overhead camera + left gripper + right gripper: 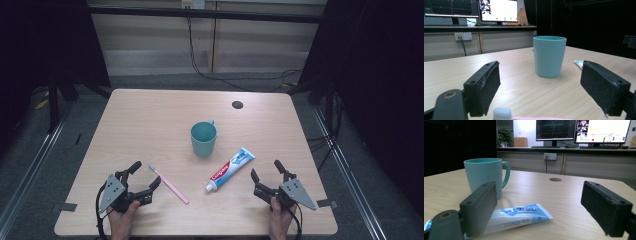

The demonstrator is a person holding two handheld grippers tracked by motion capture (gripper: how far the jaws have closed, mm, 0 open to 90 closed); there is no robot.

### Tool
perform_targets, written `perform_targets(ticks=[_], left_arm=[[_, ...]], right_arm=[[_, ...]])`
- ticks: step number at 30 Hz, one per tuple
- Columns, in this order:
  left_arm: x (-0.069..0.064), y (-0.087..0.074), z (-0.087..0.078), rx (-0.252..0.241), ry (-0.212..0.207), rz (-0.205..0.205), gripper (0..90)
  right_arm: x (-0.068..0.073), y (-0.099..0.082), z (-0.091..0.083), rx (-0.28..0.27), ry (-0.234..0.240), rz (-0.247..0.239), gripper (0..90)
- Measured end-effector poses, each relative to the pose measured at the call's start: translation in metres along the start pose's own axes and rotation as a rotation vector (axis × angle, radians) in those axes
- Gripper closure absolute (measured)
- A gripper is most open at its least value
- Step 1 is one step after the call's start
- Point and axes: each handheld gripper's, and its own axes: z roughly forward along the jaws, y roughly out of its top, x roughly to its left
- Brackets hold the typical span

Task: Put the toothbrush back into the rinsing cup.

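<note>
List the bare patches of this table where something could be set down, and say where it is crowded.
Free: the table left of the cup, and the far edge around the hole. Crowded: near edge, with toothbrush, toothpaste and both tools.

mug behind toothbrush, toothpaste right

High view looking down over the table, both gripper views sitting low near the tabletop, facing forward, sharing the teal cup.
</note>
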Motion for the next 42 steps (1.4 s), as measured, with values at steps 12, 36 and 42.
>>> perform_targets(ticks=[12,36,42], left_arm=[[-0.001,0.0,0.001,-0.001,0.038,-0.021,17.4],[0.003,0.047,0.002,0.17,0.012,-0.106,22.5],[0.007,0.062,0.001,0.265,-0.009,-0.173,27.4]], right_arm=[[0.001,0.0,0.001,0.003,-0.012,-0.004,13.5],[0.0,0.0,0.0,-0.002,-0.019,-0.001,13.4],[0.001,0.0,0.0,0.0,-0.027,-0.001,13.4]])
